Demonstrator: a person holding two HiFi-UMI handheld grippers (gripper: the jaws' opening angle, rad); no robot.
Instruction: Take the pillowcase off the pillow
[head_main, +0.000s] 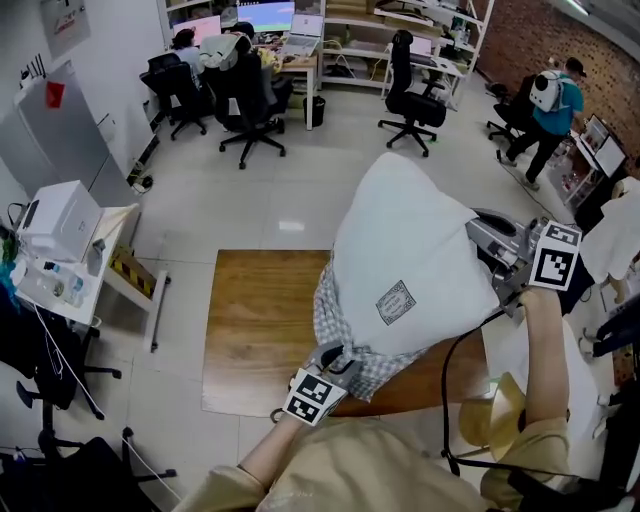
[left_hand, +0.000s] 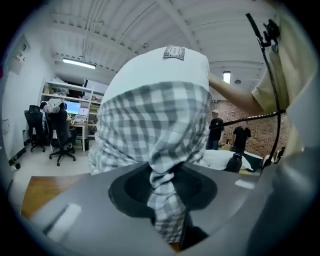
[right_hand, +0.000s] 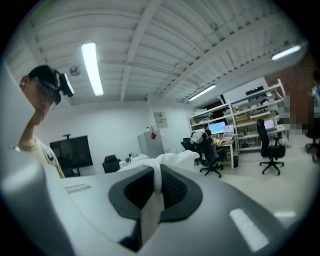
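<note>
Left gripper (head_main: 332, 358) | jaws clamped on bunched checked pillowcase (head_main: 342, 318), over wooden table (head_main: 250, 325) | right gripper (head_main: 485, 240) pinching white pillow (head_main: 400, 230) corner, above table's right side

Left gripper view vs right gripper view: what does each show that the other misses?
Left only: the checked pillowcase bunched in the left gripper, the label on the pillow, and a wooden table. Right only: the right gripper pinching the pillow's white fabric, a black screen, and the person's headset. Both: the white pillow and the office chairs.
</note>
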